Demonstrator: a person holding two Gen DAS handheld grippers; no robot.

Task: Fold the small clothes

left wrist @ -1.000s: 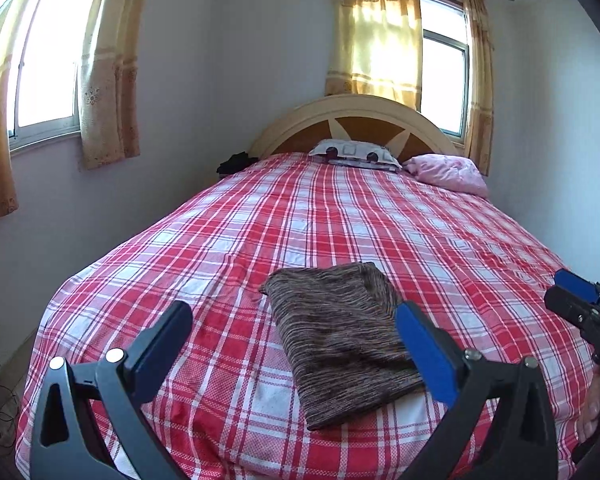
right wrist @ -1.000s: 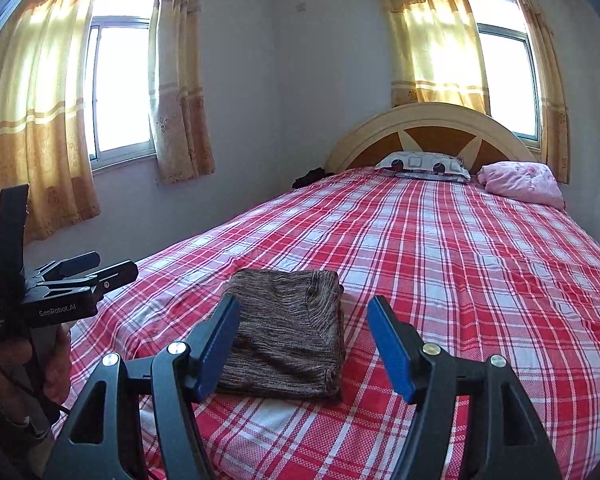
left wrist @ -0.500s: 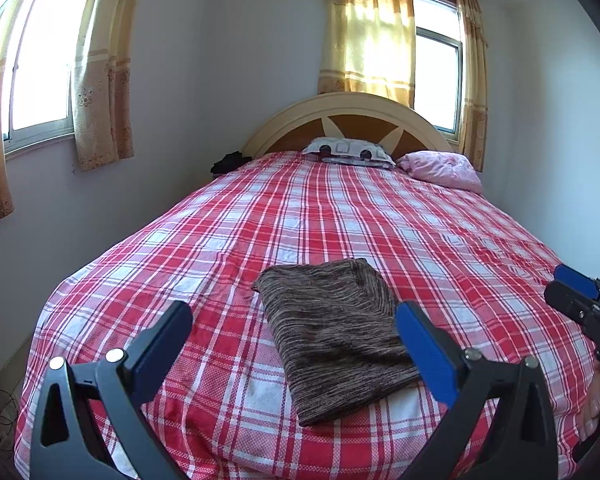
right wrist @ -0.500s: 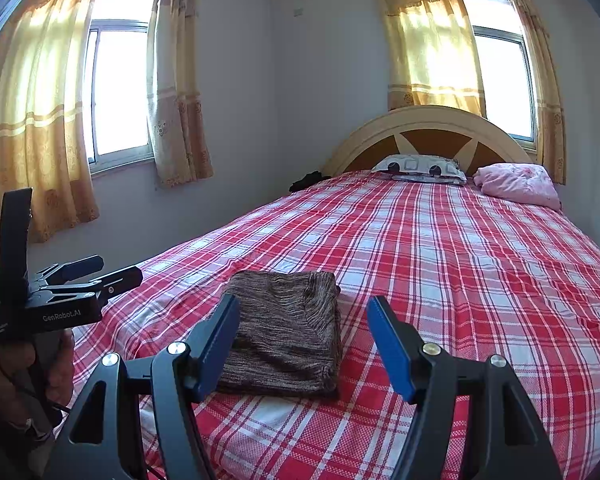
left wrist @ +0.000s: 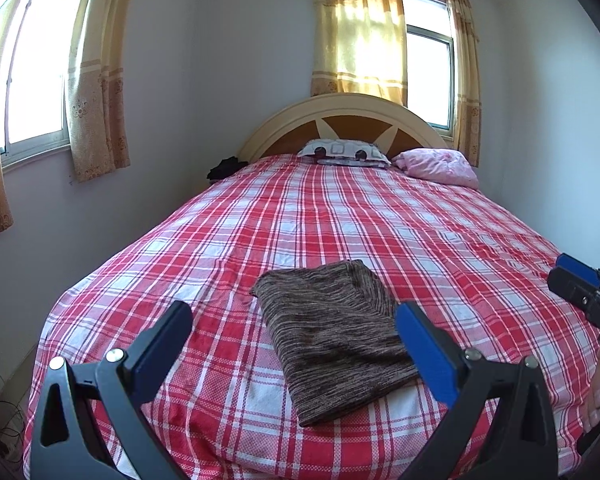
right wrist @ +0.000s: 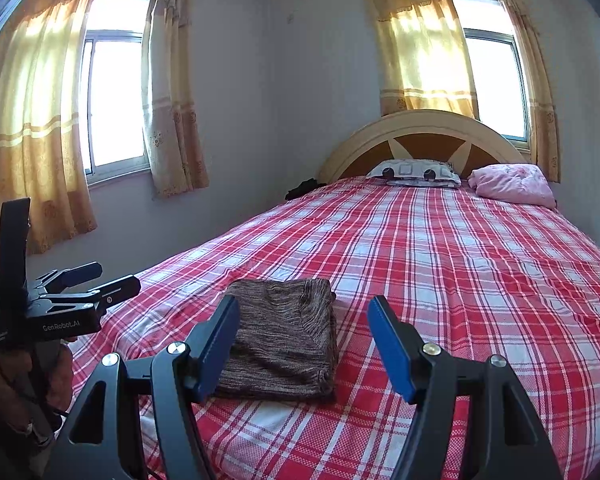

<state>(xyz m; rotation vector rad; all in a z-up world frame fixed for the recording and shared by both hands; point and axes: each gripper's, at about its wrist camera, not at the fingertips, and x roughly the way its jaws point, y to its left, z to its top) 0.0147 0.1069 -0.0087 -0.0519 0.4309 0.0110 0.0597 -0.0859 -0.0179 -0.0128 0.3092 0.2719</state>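
Both views show the folded brown garment lying flat on the red plaid bed near its foot, but only the right wrist view shows the left tongs from the side, held in a hand. White lettering on their body reads "GenRobot.AI". Left tongs and right tongs are both spread wide, empty, above the bedcover, touching nothing.

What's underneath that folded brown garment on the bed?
The folded brown garment lies directly on the red plaid bedspread. Whatever sits beneath its layers is covered.
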